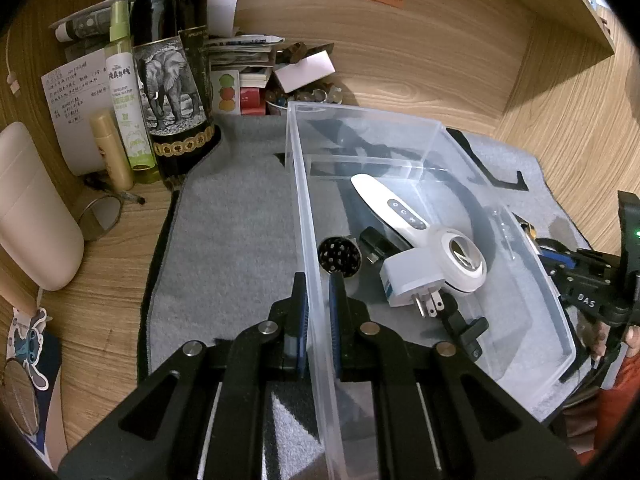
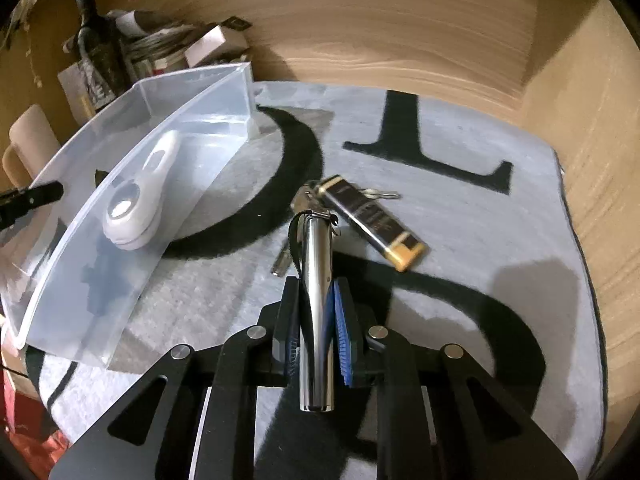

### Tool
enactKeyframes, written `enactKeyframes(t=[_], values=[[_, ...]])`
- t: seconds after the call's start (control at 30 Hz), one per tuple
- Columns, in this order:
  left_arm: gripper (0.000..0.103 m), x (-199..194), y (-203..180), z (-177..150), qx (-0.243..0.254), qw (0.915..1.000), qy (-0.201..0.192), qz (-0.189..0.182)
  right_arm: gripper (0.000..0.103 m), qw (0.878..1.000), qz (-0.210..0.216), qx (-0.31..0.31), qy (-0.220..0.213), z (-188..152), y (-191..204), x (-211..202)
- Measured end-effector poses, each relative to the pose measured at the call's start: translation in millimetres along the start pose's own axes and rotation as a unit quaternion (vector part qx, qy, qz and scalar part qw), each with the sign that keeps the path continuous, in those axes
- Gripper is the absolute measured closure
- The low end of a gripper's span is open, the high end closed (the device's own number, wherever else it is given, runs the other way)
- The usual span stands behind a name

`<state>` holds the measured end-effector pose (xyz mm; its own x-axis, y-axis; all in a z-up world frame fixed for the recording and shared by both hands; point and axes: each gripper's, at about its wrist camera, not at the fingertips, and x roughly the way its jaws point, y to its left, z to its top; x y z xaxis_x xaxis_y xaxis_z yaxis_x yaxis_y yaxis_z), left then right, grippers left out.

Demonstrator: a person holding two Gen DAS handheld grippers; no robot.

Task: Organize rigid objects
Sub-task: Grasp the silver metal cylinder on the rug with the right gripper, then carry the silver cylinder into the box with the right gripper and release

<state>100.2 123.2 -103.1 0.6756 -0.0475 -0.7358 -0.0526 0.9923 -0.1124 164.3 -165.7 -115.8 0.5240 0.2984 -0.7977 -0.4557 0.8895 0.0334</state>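
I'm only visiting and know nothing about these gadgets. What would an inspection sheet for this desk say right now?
Surface: grey mat with black letters on a wooden desk.
Job's things: clear plastic bin holds a white handheld device, white plug adapter, tape roll, round perforated metal piece and small black parts. On the mat: keys, black-and-gold lighter-like box.
Clutter: elephant-label bottle, spray bottle, papers, small mirror.
Grippers: left gripper jaws shut on the bin wall; right gripper jaws shut on a shiny metal cylinder.
Cables: white cable at the far left.
Surroundings: wooden walls, orange notes.
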Motion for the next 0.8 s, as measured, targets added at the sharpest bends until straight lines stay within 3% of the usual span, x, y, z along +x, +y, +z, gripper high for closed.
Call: enactKeyframes(t=[0.4,0.8], values=[[0.094,0,0,0,0.0,1.0,0.0,0.0,0.088,0.998,-0.007,-0.026,-0.064,18,10,-43],[0.094,0,1,0,-0.001,1.0,0.0,-0.003,0.088,0.987,0.025,-0.072,-0.14,55,49,-75]])
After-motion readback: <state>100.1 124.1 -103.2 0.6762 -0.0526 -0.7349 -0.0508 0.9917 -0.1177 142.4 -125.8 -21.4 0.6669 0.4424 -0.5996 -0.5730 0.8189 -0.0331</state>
